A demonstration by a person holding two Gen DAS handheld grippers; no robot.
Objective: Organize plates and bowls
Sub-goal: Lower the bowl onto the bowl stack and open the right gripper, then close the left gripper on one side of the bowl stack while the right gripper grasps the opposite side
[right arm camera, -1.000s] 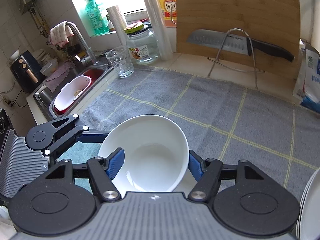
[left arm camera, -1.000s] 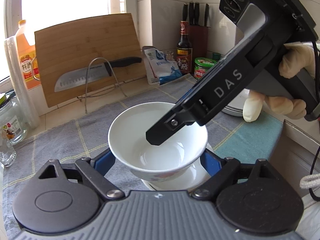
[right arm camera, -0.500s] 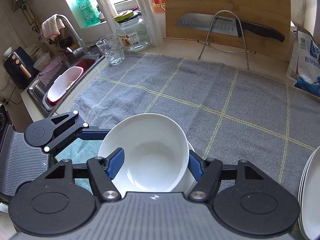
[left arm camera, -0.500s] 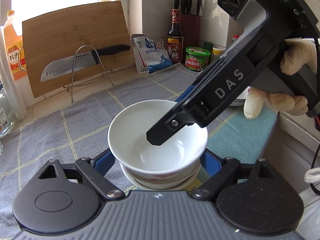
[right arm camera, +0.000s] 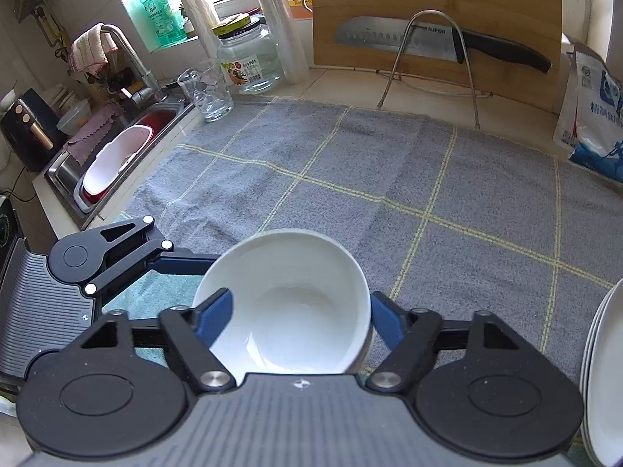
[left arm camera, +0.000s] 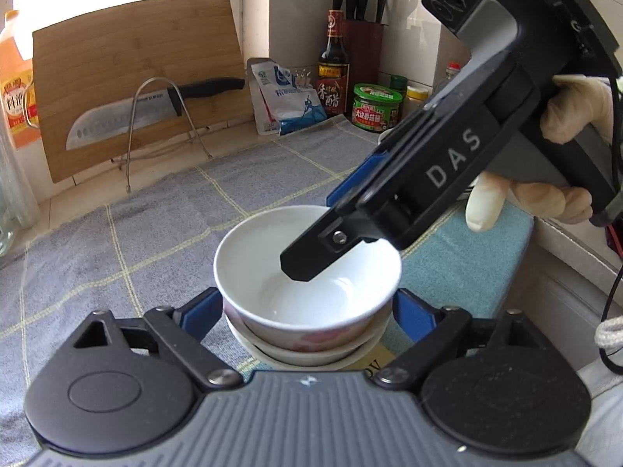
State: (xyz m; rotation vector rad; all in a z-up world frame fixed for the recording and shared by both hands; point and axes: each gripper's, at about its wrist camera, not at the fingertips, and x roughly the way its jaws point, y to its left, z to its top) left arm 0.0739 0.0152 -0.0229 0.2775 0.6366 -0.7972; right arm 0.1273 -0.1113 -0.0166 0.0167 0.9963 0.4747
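Observation:
A white bowl (left arm camera: 272,268) with a pink pattern sits nested in a second bowl (left arm camera: 311,354) on the grey checked towel (left arm camera: 155,225). My left gripper (left arm camera: 307,317) straddles the stack, jaws wide, blue pads at both sides and not clearly touching. My right gripper (right arm camera: 301,315) straddles the same bowl (right arm camera: 288,299) from the other side, pads at its rim; contact is unclear. In the left wrist view one right finger (left arm camera: 311,257) hangs over the bowl's inside. A stack of white plates (right arm camera: 603,369) shows at the right edge.
A cutting board (right arm camera: 436,19) and knife on a wire stand (right arm camera: 428,35) lean at the back. A glass (right arm camera: 206,93), jar (right arm camera: 249,58) and sink (right arm camera: 117,155) lie left. Sauce bottle (left arm camera: 333,66), green jar (left arm camera: 375,111), salt bag (left arm camera: 288,97) and knife block (left arm camera: 362,50) stand in the corner.
The top bowl has come down into the lower bowl, from held above a plate-like rim to nested. Both grippers moved with it toward the towel's near right edge.

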